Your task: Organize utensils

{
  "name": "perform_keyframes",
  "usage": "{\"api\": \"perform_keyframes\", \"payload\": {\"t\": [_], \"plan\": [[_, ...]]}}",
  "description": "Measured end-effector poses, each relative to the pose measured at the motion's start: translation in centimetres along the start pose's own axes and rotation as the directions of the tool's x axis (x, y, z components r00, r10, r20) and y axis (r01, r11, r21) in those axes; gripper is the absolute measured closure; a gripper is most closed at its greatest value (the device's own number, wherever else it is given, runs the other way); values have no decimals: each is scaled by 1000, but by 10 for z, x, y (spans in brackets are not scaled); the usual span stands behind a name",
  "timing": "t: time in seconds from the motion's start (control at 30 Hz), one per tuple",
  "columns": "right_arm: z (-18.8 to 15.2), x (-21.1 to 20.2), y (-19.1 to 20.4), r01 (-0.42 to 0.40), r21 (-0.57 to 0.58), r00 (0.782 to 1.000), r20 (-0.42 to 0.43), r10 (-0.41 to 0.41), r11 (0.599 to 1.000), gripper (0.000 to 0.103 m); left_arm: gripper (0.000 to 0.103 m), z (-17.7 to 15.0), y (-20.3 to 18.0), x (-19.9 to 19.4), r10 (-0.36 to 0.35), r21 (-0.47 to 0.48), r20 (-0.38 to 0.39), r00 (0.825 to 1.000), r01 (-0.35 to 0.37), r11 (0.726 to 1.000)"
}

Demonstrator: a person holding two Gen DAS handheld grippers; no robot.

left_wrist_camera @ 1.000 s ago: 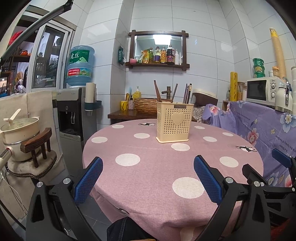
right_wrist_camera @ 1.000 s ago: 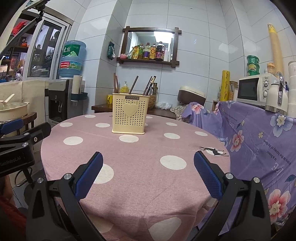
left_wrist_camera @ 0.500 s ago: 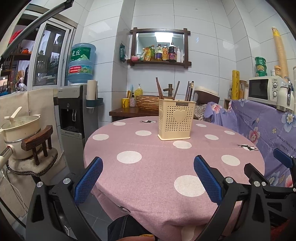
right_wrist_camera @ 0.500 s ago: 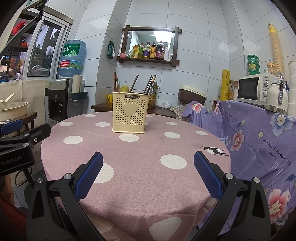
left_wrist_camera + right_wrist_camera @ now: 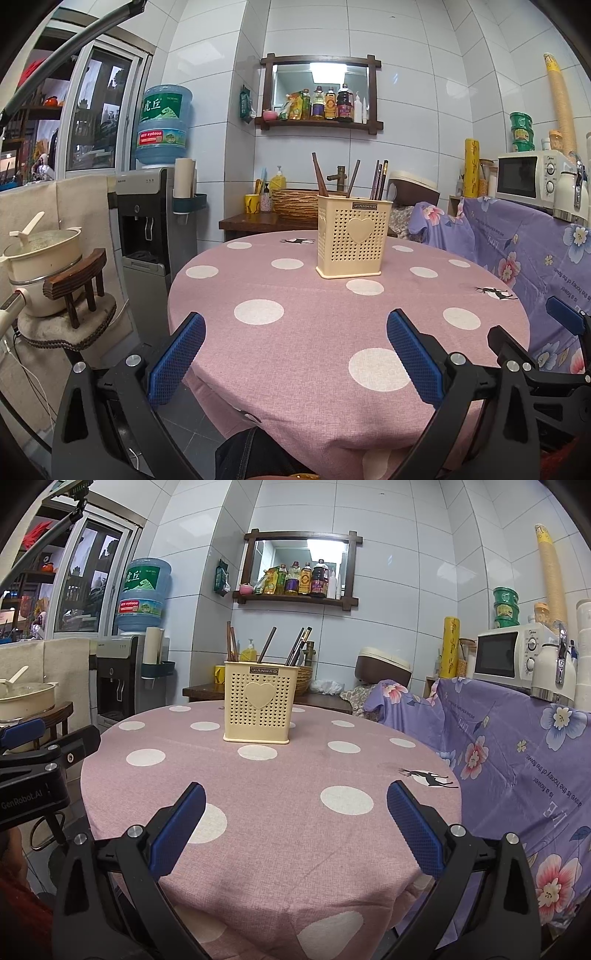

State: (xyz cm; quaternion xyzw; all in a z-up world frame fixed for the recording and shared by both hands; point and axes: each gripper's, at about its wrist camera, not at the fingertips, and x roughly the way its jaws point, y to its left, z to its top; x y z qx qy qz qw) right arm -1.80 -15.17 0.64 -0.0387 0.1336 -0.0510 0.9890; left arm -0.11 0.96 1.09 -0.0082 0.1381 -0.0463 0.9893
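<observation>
- White tiled walls stand behind a round desk [image 5: 332, 350] with a pink, dotted, woven cloth.
- Ahead of the left hand-held gripper [image 5: 295, 345], well apart, a perforated cream plastic utensil holder [image 5: 352, 240] keeps thin dark chopsticks [image 5: 380, 179] upright, probably for tidiness.
- Both the left and the right hand-held gripper [image 5: 295, 816] are spread wide and hold nothing.
</observation>
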Motion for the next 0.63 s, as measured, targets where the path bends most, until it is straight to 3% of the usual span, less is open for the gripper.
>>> {"api": "perform_keyframes", "payload": {"t": [0.63], "plan": [[-6,10,0,0,6,1000,-19,0,1000,6,5,-6,3,9,-2,2,-24,1000,2,1000]]}}
